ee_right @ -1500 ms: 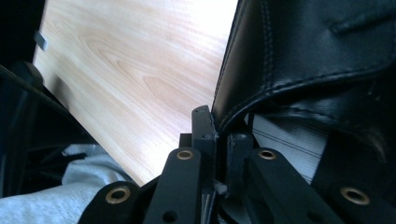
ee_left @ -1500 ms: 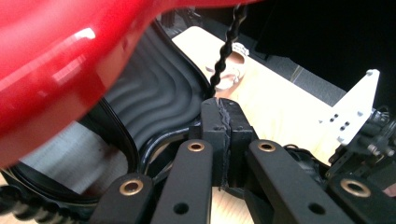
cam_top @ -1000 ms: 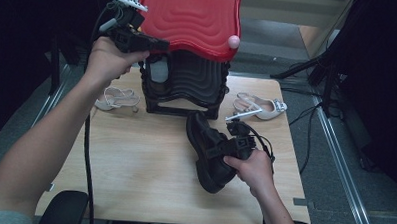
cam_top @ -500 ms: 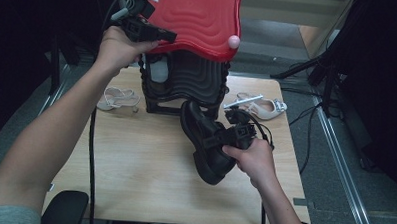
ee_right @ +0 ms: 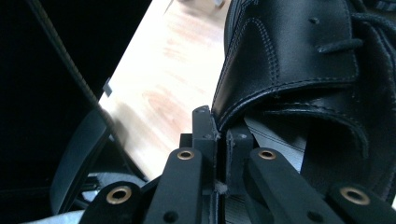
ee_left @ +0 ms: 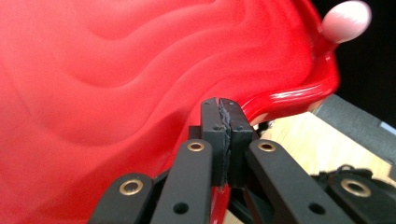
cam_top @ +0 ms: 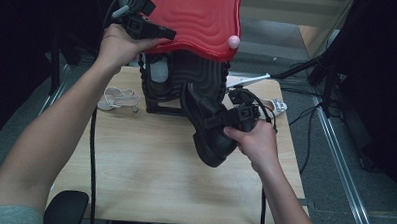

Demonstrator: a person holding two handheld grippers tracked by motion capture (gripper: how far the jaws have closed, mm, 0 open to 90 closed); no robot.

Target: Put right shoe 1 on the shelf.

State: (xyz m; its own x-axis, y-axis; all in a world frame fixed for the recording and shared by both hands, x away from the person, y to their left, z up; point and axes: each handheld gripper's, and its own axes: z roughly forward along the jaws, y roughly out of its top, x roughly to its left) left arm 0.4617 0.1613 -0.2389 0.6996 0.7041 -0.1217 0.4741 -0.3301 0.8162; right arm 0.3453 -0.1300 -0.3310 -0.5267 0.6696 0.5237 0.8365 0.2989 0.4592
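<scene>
1. Lid (cam_top: 199,19) raised over the bin (cam_top: 185,79) at the table's (cam_top: 134,180) far edge, its rim clamped between the left gripper's (cam_top: 161,35) fingertips.
2. Shoe (cam_top: 206,125) lifted just before the bin, its collar pinched between the right gripper's (cam_top: 221,124) fingertips.
3. One sandal (cam_top: 118,99) flat left of the bin, well left of those fingertips; another (cam_top: 278,106) right of them.
</scene>
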